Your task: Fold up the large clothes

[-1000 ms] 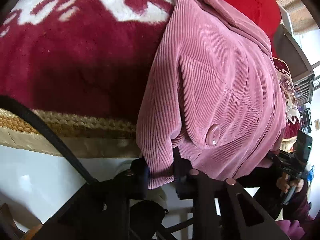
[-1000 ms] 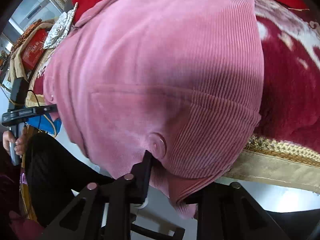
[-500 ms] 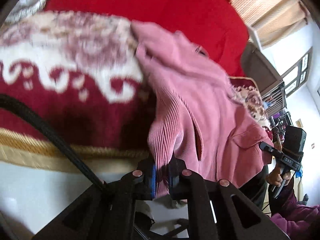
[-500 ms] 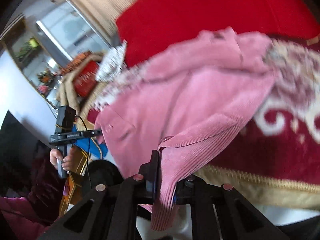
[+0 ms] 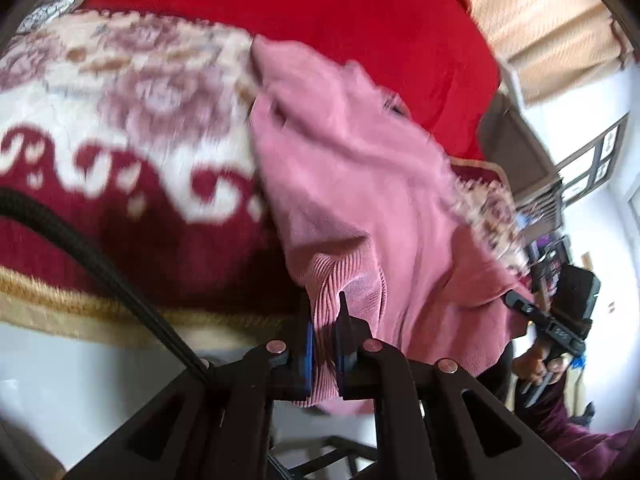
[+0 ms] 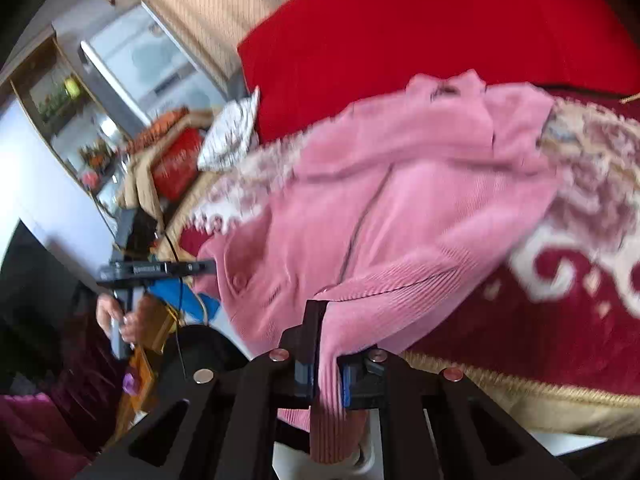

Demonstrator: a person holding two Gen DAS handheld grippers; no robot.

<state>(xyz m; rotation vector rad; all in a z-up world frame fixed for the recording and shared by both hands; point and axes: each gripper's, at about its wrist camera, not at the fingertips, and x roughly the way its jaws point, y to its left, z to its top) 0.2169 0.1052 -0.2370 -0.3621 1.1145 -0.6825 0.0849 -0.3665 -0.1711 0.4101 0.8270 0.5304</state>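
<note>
A pink corduroy jacket [image 5: 360,184] lies across a dark red patterned blanket [image 5: 120,160], its collar toward the far red cushion. My left gripper [image 5: 324,320] is shut on the jacket's ribbed bottom hem at one corner, lifted off the blanket's edge. In the right wrist view the same jacket [image 6: 400,208] stretches away, and my right gripper [image 6: 326,344] is shut on the other hem corner, with ribbed cloth hanging down between the pads. Each gripper shows in the other's view, held by a hand: the right gripper [image 5: 560,320] and the left gripper [image 6: 156,268].
A bright red cushion [image 6: 420,32] backs the blanket [image 6: 540,304], whose gold fringe runs along the near edge. A patterned white pillow [image 6: 232,136] and a red box [image 6: 176,164] lie at the far end. Shelves and a window stand beyond. White floor shows below.
Both grippers closed on the hem corners and rose, pulling the jacket's lower edge up off the blanket's front. Both views tilted upward, so the far cushion and room came into sight.
</note>
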